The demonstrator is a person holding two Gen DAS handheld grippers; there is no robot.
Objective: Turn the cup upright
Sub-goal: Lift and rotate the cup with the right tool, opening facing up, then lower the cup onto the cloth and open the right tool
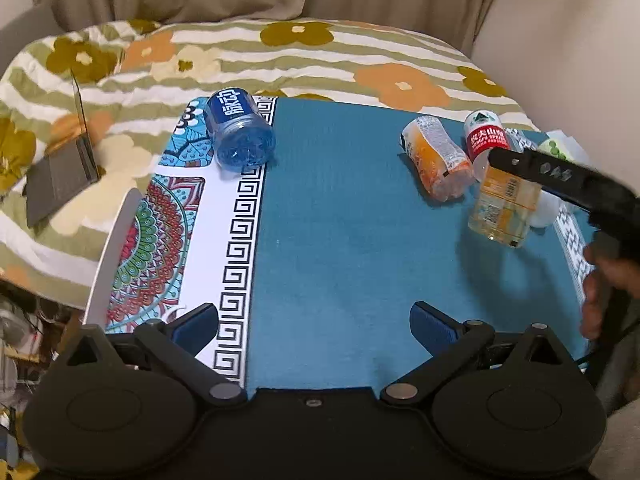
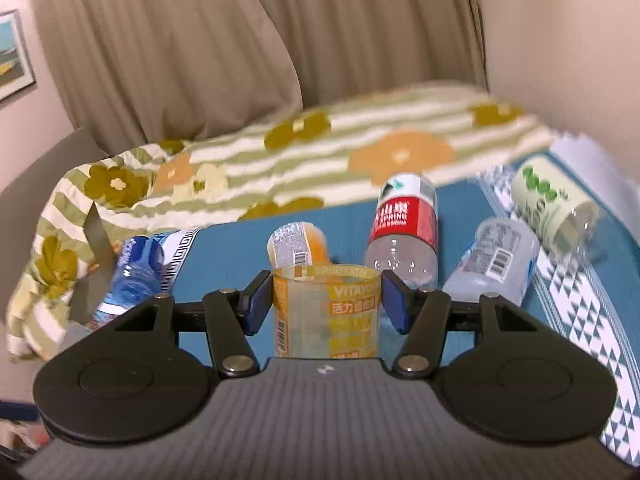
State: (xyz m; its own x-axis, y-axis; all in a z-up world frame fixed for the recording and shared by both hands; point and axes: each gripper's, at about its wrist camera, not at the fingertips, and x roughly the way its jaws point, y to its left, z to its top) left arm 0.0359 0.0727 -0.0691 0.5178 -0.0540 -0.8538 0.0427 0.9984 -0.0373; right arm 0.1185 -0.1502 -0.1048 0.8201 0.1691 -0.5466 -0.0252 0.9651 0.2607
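A yellow-labelled clear cup (image 2: 326,312) stands upright, open end up, between the fingers of my right gripper (image 2: 326,304). The blue pads (image 2: 256,306) touch or nearly touch its sides. In the left wrist view the same cup (image 1: 502,208) sits on the blue mat at the right with the right gripper's black finger (image 1: 560,178) across its top. My left gripper (image 1: 316,326) is open and empty, low over the mat's near edge.
Other cut-bottle cups lie on their sides: a blue one (image 1: 240,128), an orange one (image 1: 438,158), a red-labelled one (image 2: 404,228), a clear one (image 2: 496,258), a green-labelled one (image 2: 552,204). A flowered quilt (image 1: 320,56) lies behind the blue mat (image 1: 340,220).
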